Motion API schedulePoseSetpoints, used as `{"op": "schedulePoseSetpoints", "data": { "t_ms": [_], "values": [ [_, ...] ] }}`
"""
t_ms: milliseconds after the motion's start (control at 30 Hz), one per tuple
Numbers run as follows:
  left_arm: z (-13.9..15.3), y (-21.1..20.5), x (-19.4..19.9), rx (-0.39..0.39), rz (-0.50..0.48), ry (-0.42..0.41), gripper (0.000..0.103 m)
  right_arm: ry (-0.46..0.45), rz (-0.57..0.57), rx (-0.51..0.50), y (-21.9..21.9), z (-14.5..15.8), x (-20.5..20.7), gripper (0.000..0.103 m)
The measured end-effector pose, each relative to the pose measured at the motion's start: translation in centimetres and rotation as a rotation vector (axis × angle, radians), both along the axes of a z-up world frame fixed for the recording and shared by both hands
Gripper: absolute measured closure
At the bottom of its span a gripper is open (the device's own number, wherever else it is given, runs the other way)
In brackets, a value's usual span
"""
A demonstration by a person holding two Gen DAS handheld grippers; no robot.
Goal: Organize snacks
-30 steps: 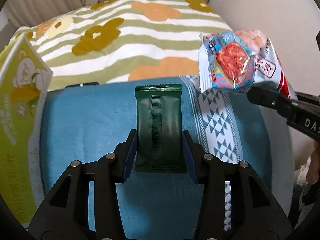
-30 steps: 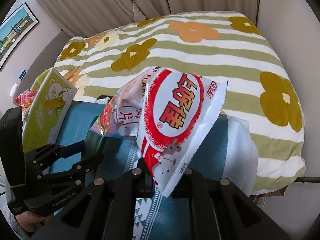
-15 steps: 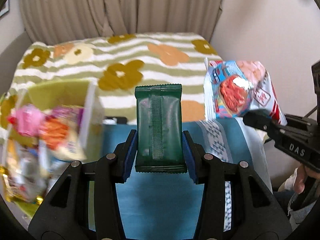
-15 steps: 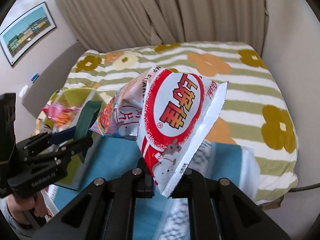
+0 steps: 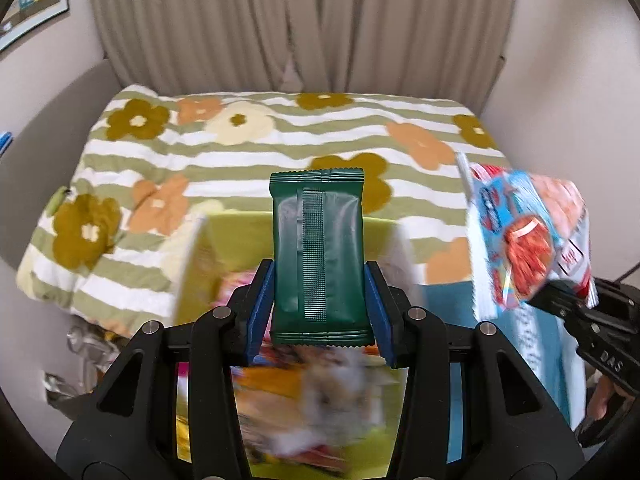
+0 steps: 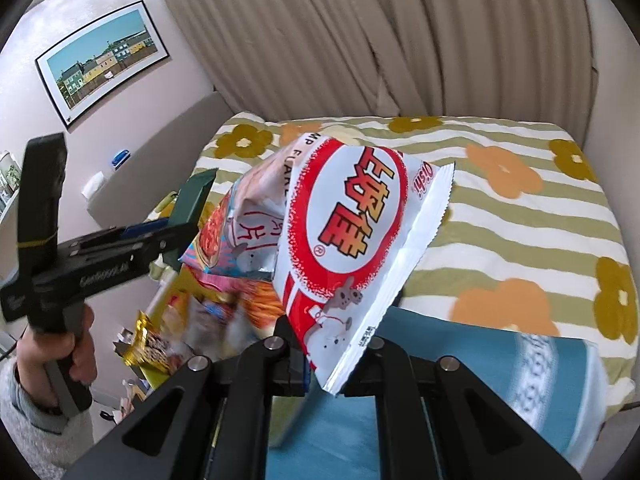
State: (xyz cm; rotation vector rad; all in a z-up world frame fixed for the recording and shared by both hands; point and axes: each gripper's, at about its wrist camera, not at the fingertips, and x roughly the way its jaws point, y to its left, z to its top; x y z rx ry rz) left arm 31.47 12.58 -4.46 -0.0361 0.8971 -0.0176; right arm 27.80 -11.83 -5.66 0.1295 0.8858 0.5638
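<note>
**Two snack packs held above a blurred box**

Plainly, the left gripper [image 5: 319, 292] was clamped on a dark green packet [image 5: 318, 256], its blue pads [image 5: 262, 300] pressing both long edges, the packet standing upright with its back seam facing the camera. The packet's front face was hidden, so no label could be read. Directly below the green packet sat a yellow-green box [image 5: 240, 236] full of snacks, but its contents were smeared into orange, pink and white streaks; no single item could be made out there. Left of the box, some crinkled wrappers [image 5: 80, 344] lay low and partly cut off by the gripper's frame.

The right gripper [image 6: 330, 364] was closed on the lower corner of a red-and-white shrimp chip bag [image 6: 352, 240], and the fingertips themselves were hidden behind that bag. A second pack [image 6: 244, 220] with blue and orange printing lay against it on the side toward the green packet; whether the jaws pinched it too could not be told. In the left wrist view that blue pack [image 5: 516, 240] showed to the right of the green packet, near the frame edge.

Beyond the box stretched a striped floral quilt [image 5: 248, 152], and a teal blanket [image 6: 460, 380] lay to the box's right, blurred. A person's hand [image 6: 76, 344] in a grey sleeve gripped the left tool's handle.
</note>
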Motion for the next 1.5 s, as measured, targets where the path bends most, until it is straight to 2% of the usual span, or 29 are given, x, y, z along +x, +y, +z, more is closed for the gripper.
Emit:
{"op": "schedulePoseSetpoints", "data": {
  "t_ms": [133, 200, 233, 300, 367, 467, 700, 867, 933, 967, 1000, 1033, 1067, 1167, 1300, 1500],
  "values": [
    [-1.3, 4.7, 0.7, -0.022, 0.027, 0.038, 0.061, 0.021, 0.006, -0.007, 3.5, -0.8, 0.6, 0.095],
    [-2.6, 6.5, 0.9, -0.056, 0.024, 0.076, 0.036, 0.034, 0.000, -0.009, 4.8, -1.1, 0.6, 0.095],
    [-3.2, 6.9, 1.0, -0.059, 0.023, 0.085, 0.001, 0.041, -0.006, -0.010, 5.3, -1.3, 0.6, 0.095],
    [-4.2, 8.1, 0.6, -0.059, 0.018, 0.077, 0.000, 0.052, -0.019, -0.013, 6.0, -1.7, 0.7, 0.095],
    [-5.6, 8.8, 0.4, -0.061, 0.009, 0.108, 0.000, 0.056, -0.035, -0.020, 6.6, -1.7, 0.7, 0.095],
    [-6.7, 10.2, -0.6, -0.112, 0.001, 0.126, 0.000, 0.058, -0.061, -0.026, 7.1, -1.7, 0.7, 0.095],
    [-6.6, 11.7, -3.1, -0.129, -0.032, 0.110, 0.000, 0.064, -0.081, -0.056, 8.5, -1.1, 0.7, 0.094],
    [-6.2, 12.5, -3.9, -0.138, -0.045, 0.094, 0.000, 0.091, -0.081, -0.086, 10.2, -1.3, 2.3, 0.093],
    [-6.1, 12.3, -4.0, -0.134, -0.049, 0.091, 0.000, 0.116, -0.090, -0.088, 10.7, -2.1, 3.1, 0.084],
    [-6.2, 12.3, -4.0, -0.133, -0.053, 0.093, 0.000, 0.136, -0.100, -0.076, 10.6, -2.7, 3.3, 0.064],
    [-6.4, 12.3, -4.2, -0.131, -0.057, 0.098, 0.000, 0.163, -0.115, -0.062, 10.5, -3.4, 3.4, 0.026],
    [-6.5, 12.3, -4.4, -0.130, -0.058, 0.103, 0.000, 0.182, -0.135, -0.054, 10.4, -3.9, 3.2, 0.009],
    [-6.6, 12.3, -4.5, -0.128, -0.057, 0.106, 0.000, 0.185, -0.154, -0.046, 10.3, -4.1, 2.7, 0.001],
    [-6.8, 12.0, -5.6, -0.125, -0.055, 0.110, 0.000, 0.188, -0.162, -0.015, 9.9, -4.2, 1.1, 0.001],
    [-6.6, 11.1, -6.9, -0.119, -0.059, 0.104, 0.001, 0.156, -0.169, -0.038, 9.4, -3.5, -0.8, 0.001],
    [-4.6, 9.2, -9.9, -0.100, -0.050, 0.064, 0.000, 0.109, -0.165, -0.004, 8.0, -1.7, -3.5, 0.001]
  ]
}}
